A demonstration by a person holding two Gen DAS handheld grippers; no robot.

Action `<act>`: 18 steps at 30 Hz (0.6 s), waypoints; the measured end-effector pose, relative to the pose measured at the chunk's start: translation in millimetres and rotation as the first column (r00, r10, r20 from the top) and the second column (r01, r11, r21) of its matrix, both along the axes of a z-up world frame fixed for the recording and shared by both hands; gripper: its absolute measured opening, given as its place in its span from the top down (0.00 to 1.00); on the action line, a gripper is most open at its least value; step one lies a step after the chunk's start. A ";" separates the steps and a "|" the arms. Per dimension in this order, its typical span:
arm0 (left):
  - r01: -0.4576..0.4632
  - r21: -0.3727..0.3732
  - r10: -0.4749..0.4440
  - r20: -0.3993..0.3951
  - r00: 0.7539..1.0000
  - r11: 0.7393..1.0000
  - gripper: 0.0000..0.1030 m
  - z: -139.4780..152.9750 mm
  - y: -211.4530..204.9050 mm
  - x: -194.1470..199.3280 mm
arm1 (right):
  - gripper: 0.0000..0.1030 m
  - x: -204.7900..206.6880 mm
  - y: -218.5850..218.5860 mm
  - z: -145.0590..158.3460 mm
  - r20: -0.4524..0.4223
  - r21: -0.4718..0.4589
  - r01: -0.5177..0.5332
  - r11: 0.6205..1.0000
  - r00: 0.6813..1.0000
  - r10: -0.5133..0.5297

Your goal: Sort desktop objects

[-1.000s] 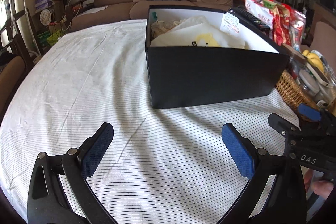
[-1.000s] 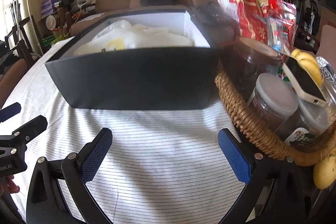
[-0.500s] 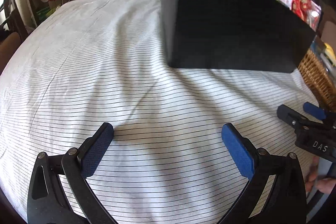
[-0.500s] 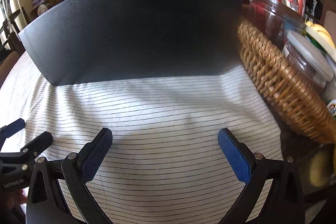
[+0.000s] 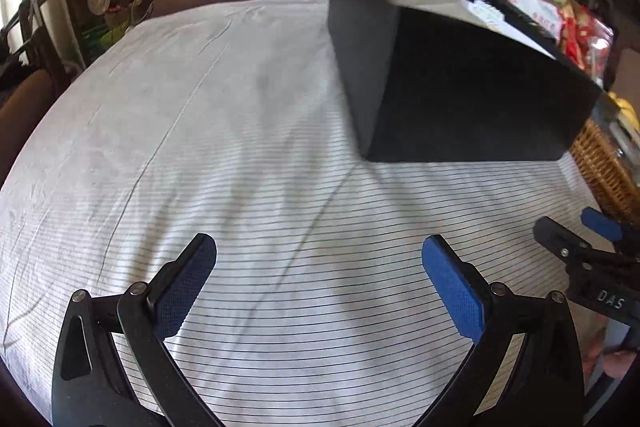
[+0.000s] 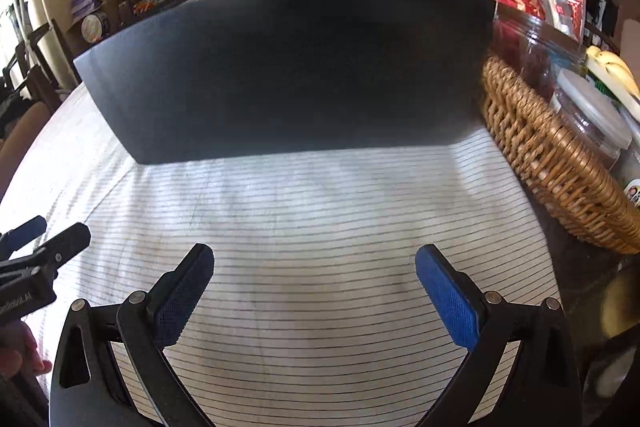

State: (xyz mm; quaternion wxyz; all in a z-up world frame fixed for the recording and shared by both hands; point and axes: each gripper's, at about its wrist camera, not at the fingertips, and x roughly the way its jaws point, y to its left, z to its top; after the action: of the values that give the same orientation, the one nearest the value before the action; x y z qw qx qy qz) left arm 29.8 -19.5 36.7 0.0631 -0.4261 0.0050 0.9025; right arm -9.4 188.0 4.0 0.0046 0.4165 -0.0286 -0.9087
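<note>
A: Where do things stand on the counter (image 5: 224,131)?

B: The black storage box (image 5: 460,95) sits in the upper right of the left wrist view and fills the upper middle of the right wrist view (image 6: 288,67). Pale soft contents just crest its rim, so I'd guess it serves as the sorting bin. A wicker basket (image 6: 536,147) of jars and bananas is just beside it at the right edge, probably parked close to keep everything within one reach.

A: And the fingers?

B: The left gripper (image 5: 320,283) is spread wide, blue pads (image 5: 452,287) well apart, nothing between them but striped tablecloth (image 5: 280,307). The right gripper (image 6: 314,287) is equally released and empty, touching nothing I can see.

A: Why hold them that way?

B: Both hover low in front of the box, side by side; each shows at the other's frame edge. No loose item lies on the cloth in either view, so I judge this a ready pose or a finished sort.
</note>
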 end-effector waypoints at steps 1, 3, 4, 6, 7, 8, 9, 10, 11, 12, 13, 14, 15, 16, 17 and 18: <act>0.017 -0.004 -0.017 0.002 1.000 1.000 0.00 2.6 9.7 -0.5 | 0.00 -0.4 2.7 1.5 -0.005 0.006 0.000 1.000 1.000 0.000; 0.035 0.000 -0.035 0.019 0.999 0.999 0.00 2.1 25.8 -5.9 | 0.00 -2.6 6.4 0.5 0.005 0.019 -0.012 1.000 1.000 0.012; 0.035 -0.006 -0.035 0.026 0.999 0.999 0.00 -0.3 32.0 -7.8 | 0.00 -3.7 7.5 -0.6 0.009 0.032 -0.017 0.999 1.000 0.017; 0.029 -0.019 -0.028 0.048 0.998 0.999 0.00 -8.0 38.5 -11.6 | 0.00 -5.8 10.1 -2.9 0.018 0.053 -0.028 0.998 0.999 0.027; 0.024 -0.022 -0.022 0.063 0.998 0.999 0.00 -12.6 40.3 -14.8 | 0.00 -7.5 11.8 -4.2 0.026 0.057 -0.030 0.998 0.999 0.028; 0.014 -0.026 -0.012 0.081 0.997 1.000 0.00 -16.7 41.4 -19.3 | 0.00 -11.1 10.5 -5.7 0.034 0.054 -0.031 0.998 0.999 0.029; 0.008 -0.029 -0.005 0.093 0.996 1.000 0.00 -20.7 41.7 -20.5 | 0.00 -12.7 10.6 -7.0 0.039 0.048 -0.031 0.998 0.999 0.030; 0.007 -0.031 -0.004 0.106 0.994 0.999 0.00 -22.3 41.9 -26.2 | 0.00 -13.5 12.0 -7.8 0.041 0.042 -0.031 0.999 0.999 0.029; 0.007 -0.039 -0.003 0.114 0.993 0.999 0.00 -24.7 44.1 -27.8 | 0.00 -16.3 10.5 -8.8 0.041 0.038 -0.029 0.999 0.999 0.028; 0.006 -0.046 -0.001 0.119 0.993 0.999 0.00 -27.1 48.4 -26.0 | 0.00 -18.4 9.9 -9.9 0.042 0.035 -0.027 0.999 0.999 0.026; 0.006 -0.049 0.000 0.127 0.992 0.999 0.00 -29.3 50.6 -25.5 | 0.00 -19.3 10.6 -11.3 0.047 0.031 -0.026 0.999 0.999 0.025; 0.002 -0.050 0.005 0.131 0.991 0.999 0.00 -30.9 51.2 -26.3 | 0.00 -19.1 11.1 -13.4 0.051 0.030 -0.027 0.999 0.998 0.025; -0.005 -0.047 0.011 0.126 0.992 0.999 0.00 -30.8 50.4 -26.0 | 0.00 -19.4 11.2 -15.4 0.056 0.031 -0.029 0.999 0.998 0.027; -0.011 -0.048 0.017 0.124 0.992 0.999 0.00 -30.8 50.4 -26.6 | 0.00 -20.5 11.0 -17.6 0.064 0.032 -0.030 0.999 0.998 0.028; -0.018 -0.046 0.023 0.122 0.992 0.999 0.00 -31.1 50.0 -26.7 | 0.00 -21.2 10.1 -19.1 0.068 0.039 -0.031 0.999 0.997 0.029; -0.023 -0.044 0.028 0.114 0.993 0.999 0.00 -31.3 49.3 -25.4 | 0.00 -21.2 9.2 -19.2 0.069 0.049 -0.033 0.998 0.997 0.029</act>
State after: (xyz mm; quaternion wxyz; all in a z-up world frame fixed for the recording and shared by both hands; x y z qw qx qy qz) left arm 4.3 29.8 5.4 0.0424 -0.4783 0.0152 0.8771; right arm -30.6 197.1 -15.2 0.0073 0.4478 0.0006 -0.8941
